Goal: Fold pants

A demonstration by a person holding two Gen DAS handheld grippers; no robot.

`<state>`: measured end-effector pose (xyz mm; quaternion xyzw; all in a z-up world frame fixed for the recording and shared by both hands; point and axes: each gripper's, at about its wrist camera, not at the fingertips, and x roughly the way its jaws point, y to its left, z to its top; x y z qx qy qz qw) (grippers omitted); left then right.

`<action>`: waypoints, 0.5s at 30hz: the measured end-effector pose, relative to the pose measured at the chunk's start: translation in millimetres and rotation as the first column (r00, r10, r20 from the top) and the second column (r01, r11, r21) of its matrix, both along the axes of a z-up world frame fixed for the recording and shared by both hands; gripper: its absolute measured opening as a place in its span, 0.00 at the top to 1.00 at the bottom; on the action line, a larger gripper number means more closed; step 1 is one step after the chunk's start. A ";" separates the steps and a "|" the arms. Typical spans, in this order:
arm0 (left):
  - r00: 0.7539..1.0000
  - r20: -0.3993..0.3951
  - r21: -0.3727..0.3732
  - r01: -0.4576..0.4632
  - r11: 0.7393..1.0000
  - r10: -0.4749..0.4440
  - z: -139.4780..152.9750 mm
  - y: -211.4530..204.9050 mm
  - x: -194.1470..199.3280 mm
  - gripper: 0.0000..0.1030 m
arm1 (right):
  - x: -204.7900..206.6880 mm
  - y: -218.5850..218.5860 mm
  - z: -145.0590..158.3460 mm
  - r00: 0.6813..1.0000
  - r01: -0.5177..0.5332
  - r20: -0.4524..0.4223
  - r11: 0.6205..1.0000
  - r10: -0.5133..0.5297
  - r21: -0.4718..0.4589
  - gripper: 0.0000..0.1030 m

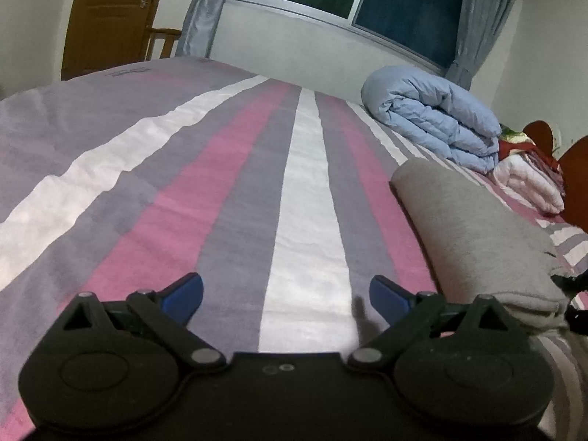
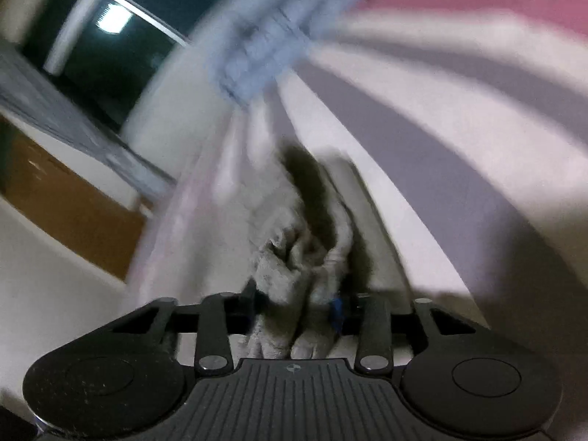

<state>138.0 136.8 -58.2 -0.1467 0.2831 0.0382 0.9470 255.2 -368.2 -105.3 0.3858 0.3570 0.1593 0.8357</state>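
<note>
The grey pants [image 1: 474,228] lie folded into a long band on the striped bed, to the right in the left wrist view. My left gripper [image 1: 286,296] is open and empty, low over the bedsheet, left of the pants. My right gripper [image 2: 297,305] is shut on a bunched end of the grey pants [image 2: 294,264]; this view is tilted and blurred. A black part of the right gripper [image 1: 573,294] shows at the near end of the pants in the left wrist view.
The bed has a pink, grey and white striped sheet [image 1: 228,191]. A rolled blue quilt [image 1: 433,125] and a folded white and red blanket [image 1: 525,172] lie at the far right. A window, curtains and a wooden door [image 1: 110,14] stand behind the bed.
</note>
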 end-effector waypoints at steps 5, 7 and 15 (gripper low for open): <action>0.999 0.030 -0.062 0.033 0.998 -0.031 17.0 -3.8 5.3 0.12 | -25.1 -21.3 38.0 0.984 0.061 0.170 0.994 -0.044 -0.095 0.32; 0.997 0.058 -0.068 0.058 0.996 -0.054 28.8 -13.5 15.4 0.12 | -29.6 -25.8 45.3 0.982 0.056 0.185 0.990 -0.031 -0.132 0.32; 0.968 -0.117 0.016 0.225 0.974 -0.222 11.1 -84.9 76.4 0.13 | -2.5 -7.6 23.1 0.998 -0.038 0.049 0.977 0.049 -0.211 0.28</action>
